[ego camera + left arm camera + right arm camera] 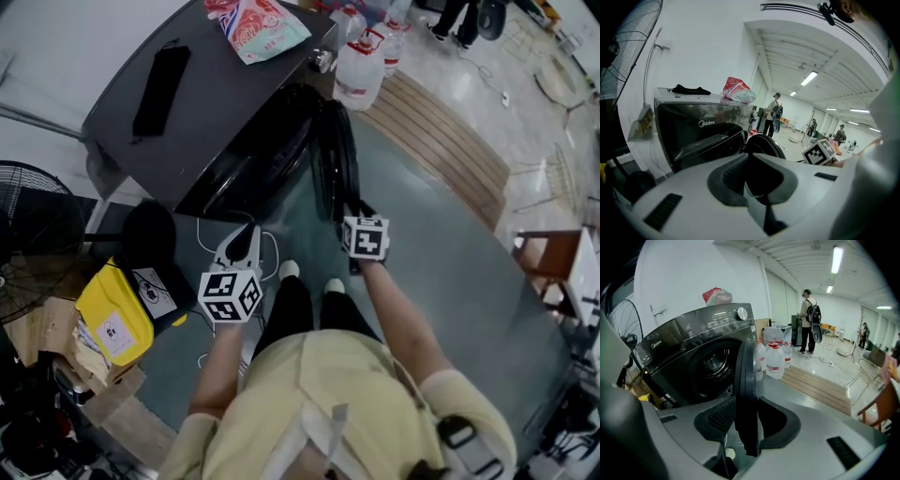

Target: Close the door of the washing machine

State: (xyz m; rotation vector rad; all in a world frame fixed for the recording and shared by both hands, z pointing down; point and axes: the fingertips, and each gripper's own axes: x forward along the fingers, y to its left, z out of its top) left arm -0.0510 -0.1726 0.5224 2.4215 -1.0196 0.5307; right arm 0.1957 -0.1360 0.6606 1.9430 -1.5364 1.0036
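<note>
Closing right gripper fingers, door between

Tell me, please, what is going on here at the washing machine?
A person holds a gripper in each hand before the washing machine, whose door stands open. The right gripper has the door's edge between its jaws, which are closing. The left gripper is open and empty.

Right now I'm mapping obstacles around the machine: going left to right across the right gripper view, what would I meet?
Left to right: fan → washing machine → open door → water jugs → person with a backpack → wooden chair.
</note>
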